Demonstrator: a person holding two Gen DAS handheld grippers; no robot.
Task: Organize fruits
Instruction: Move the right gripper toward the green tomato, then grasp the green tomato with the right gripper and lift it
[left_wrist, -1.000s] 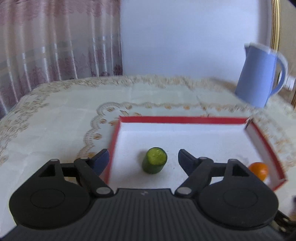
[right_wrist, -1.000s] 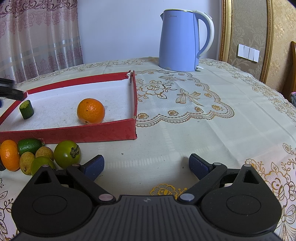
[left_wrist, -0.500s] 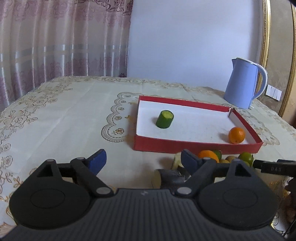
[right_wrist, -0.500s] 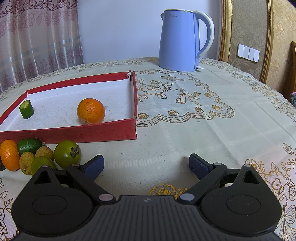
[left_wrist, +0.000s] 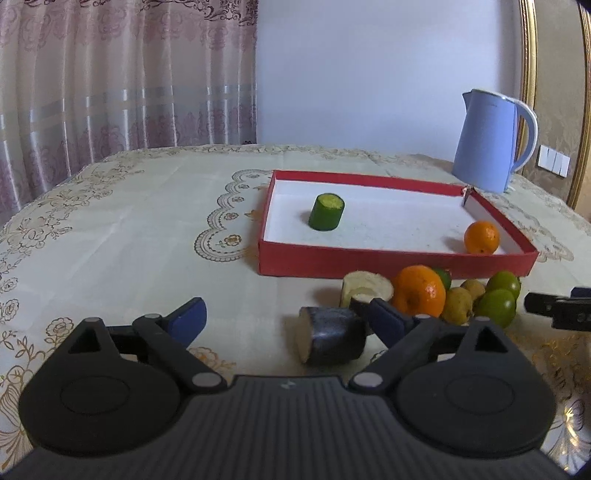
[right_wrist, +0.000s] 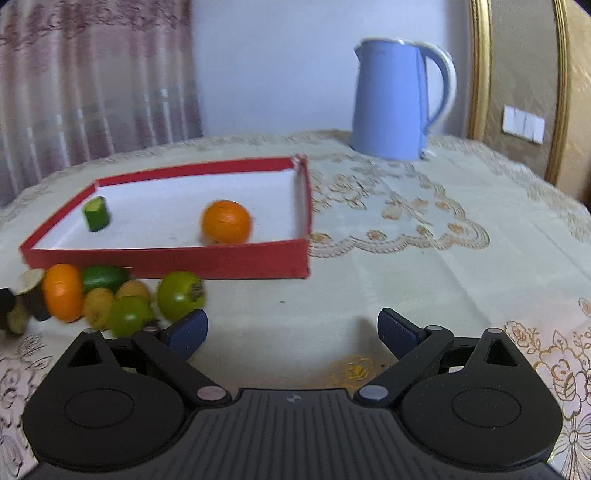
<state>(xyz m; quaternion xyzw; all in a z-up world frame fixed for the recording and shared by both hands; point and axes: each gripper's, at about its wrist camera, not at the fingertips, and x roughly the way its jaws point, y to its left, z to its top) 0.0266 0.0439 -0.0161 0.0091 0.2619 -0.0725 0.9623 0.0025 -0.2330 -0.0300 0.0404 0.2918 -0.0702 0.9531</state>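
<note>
The left gripper (left_wrist: 286, 317), its jaws just opening wide and empty, faces a cut eggplant piece (left_wrist: 330, 339) lying before the red tray's (left_wrist: 388, 264) front edge. It looks light, with slippery skin; hold it across the round sides. The right gripper (right_wrist: 291, 330) is spread, empty. Only the left view shows the eggplant clearly.

Left gripper (left_wrist: 291, 321) low over the table, angled down, jaws just been opening, nothing clamped between them. Right gripper (right_wrist: 291, 330) spread wide, empty.
</note>
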